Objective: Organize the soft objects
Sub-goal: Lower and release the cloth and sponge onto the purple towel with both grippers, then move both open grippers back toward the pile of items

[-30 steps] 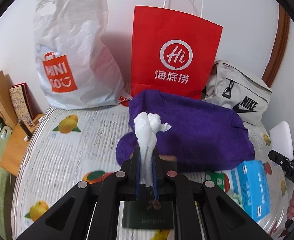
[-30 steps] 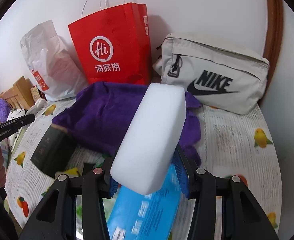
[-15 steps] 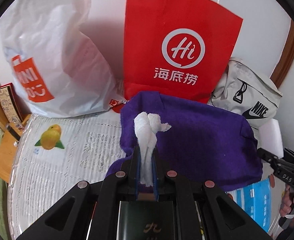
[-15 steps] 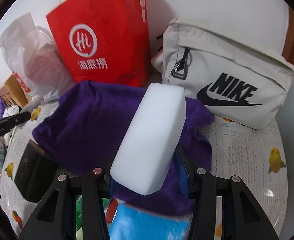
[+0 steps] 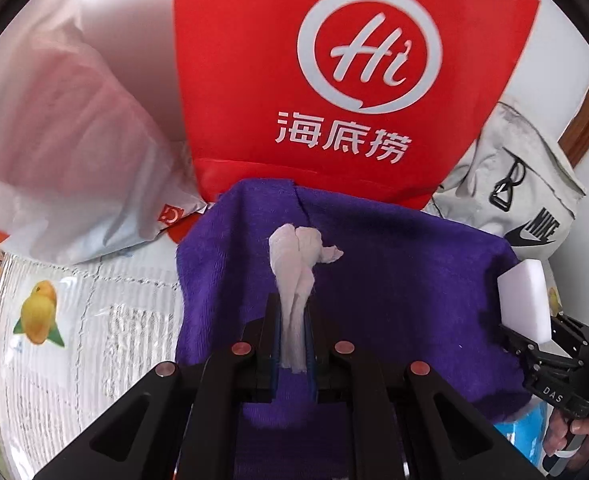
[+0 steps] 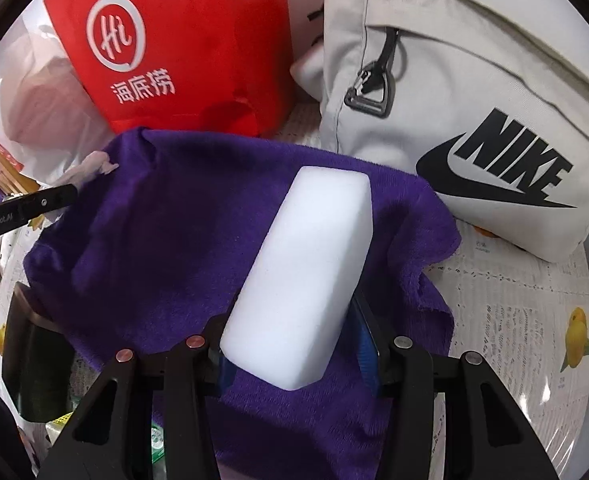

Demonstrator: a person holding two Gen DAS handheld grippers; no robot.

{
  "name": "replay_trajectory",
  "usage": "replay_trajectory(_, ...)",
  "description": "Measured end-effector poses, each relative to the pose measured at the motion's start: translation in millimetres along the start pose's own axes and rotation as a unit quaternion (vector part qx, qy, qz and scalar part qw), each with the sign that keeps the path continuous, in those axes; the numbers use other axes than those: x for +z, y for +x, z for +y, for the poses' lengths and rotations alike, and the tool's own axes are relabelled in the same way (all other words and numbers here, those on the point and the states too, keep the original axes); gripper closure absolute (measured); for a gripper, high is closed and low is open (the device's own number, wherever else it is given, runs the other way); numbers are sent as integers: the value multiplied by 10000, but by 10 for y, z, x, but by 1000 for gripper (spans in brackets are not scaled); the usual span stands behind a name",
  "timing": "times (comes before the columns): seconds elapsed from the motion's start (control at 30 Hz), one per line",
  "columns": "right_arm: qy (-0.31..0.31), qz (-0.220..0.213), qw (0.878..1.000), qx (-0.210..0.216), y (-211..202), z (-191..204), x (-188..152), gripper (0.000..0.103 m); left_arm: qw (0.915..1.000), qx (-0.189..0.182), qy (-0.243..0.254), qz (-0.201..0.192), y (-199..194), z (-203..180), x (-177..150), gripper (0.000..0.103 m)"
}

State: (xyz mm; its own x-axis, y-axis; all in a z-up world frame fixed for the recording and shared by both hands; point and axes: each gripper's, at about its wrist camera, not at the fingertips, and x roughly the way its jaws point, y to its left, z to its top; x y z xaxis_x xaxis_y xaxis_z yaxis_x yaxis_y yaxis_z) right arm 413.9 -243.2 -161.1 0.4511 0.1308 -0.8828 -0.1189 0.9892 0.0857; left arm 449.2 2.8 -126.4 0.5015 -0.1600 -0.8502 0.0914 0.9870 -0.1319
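Twisted white tissue [image 5: 294, 276] is pinched in the left gripper [image 5: 293, 320], jaws fully closed on it, its knotted end sticking out past the tips over the purple towel [image 5: 394, 280]. White sponge block [image 6: 306, 276] is clamped in the right gripper [image 6: 294, 344], jaws about half open around it, also above the towel. Past both tips: red paper bag [image 5: 334, 60], with a grey Nike bag [image 6: 474, 112] to its right and a white plastic bag [image 5: 66, 128] to its left.
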Motion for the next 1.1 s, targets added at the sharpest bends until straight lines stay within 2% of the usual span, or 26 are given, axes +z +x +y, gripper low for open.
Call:
replay_trajectory(0.3,114,334,9993,149,182,-136,40,55,9996,-2,-75,289,277,-21,73,93)
replay_trajectory(0.47,135,300,9994,87,176,-193,66,49,9993,-13,-73,373,352,-44,63,92)
replay_trajectory(0.53,130,295,9994,86,182,-218,50,44,9991,5,-80,417,379,-51,61,87)
replay_trajectory(0.6,97,310,9994,125,168,-238,35,41,9988,2,-89,474,398,-33,72,77)
replay_trajectory(0.67,-104,353,9993,47,126,-170,19,38,9986,-32,-52,527,405,-64,57,53)
replay_trajectory(0.7,-159,323,9993,-24,111,-145,12,35,9988,-64,-16,489,386,-78,42,49)
replay_trajectory(0.73,-234,259,9993,-164,86,-88,-1,29,9991,-71,24,420,347,-94,28,48)
replay_trajectory(0.8,-309,152,9990,-268,12,-38,-33,25,9993,-42,74,355,292,-129,-18,48)
replay_trajectory(1.1,-45,-119,9998,-160,-448,-28,-212,25,9999,29,100,103,-252,-82,-165,48)
